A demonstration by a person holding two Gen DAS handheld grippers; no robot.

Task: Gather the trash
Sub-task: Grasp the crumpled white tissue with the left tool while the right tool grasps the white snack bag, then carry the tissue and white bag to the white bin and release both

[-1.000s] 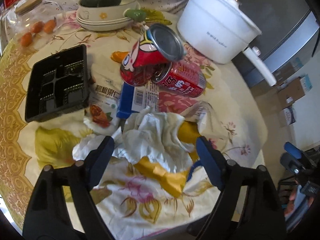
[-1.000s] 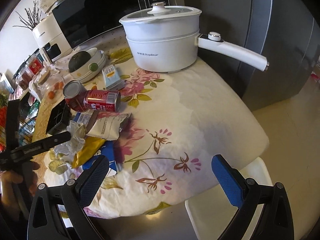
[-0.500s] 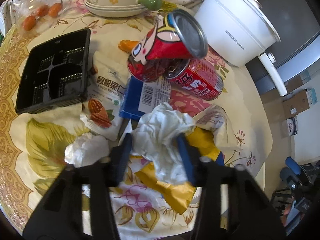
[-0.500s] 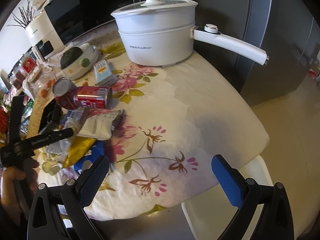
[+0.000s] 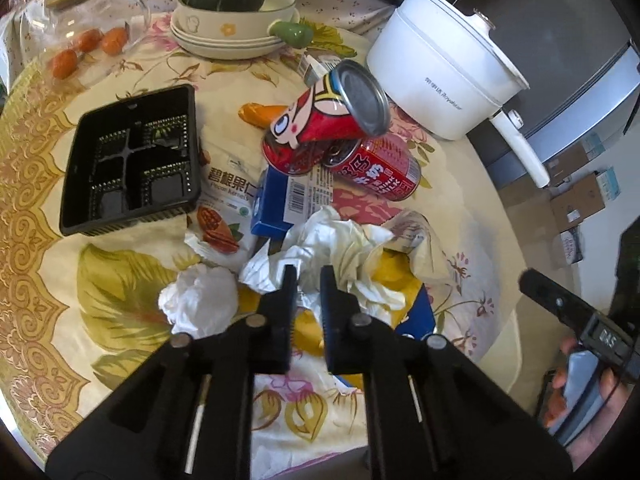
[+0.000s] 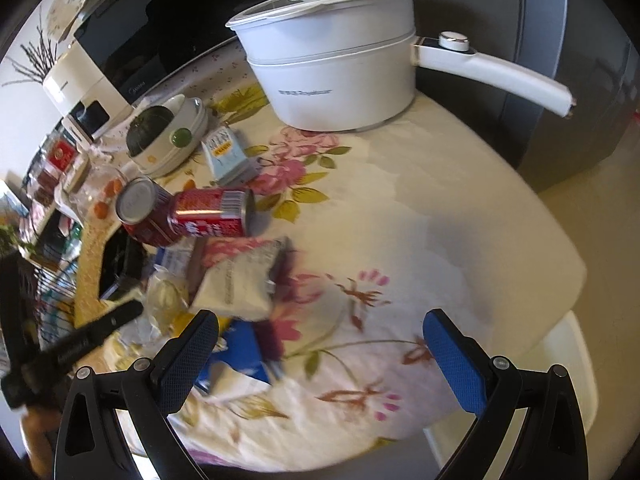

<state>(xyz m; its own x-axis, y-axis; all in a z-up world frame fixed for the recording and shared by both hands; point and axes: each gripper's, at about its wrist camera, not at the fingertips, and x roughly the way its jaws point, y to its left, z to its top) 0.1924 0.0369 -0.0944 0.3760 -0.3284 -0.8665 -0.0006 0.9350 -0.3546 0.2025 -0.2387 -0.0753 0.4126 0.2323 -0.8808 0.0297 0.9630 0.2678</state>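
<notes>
A pile of trash lies on the flowered tablecloth (image 5: pixel 52 208). My left gripper (image 5: pixel 306 280) is shut on a crumpled white tissue (image 5: pixel 340 248) at the pile's near side. A second tissue ball (image 5: pixel 200 300) lies just left of it. Behind are two red cans (image 5: pixel 332 132), a blue carton (image 5: pixel 280 200), a nut packet (image 5: pixel 224 208), a yellow wrapper (image 5: pixel 396 268) and a black plastic tray (image 5: pixel 132 156). My right gripper (image 6: pixel 320 344) is open and empty above the table's near edge, right of the pile; the cans (image 6: pixel 188 212) and a white packet (image 6: pixel 236 280) show there.
A white electric pot (image 5: pixel 444 68) with a long handle stands at the back right, also in the right wrist view (image 6: pixel 332 68). Stacked bowls with a green squash (image 5: pixel 228 12) and a glass jar (image 5: pixel 88 24) stand at the back. A white stool (image 6: pixel 560 380) sits beyond the table edge.
My left gripper went from wide open around the tissue to shut on it. My right gripper drifted slightly toward the pile and stayed open.
</notes>
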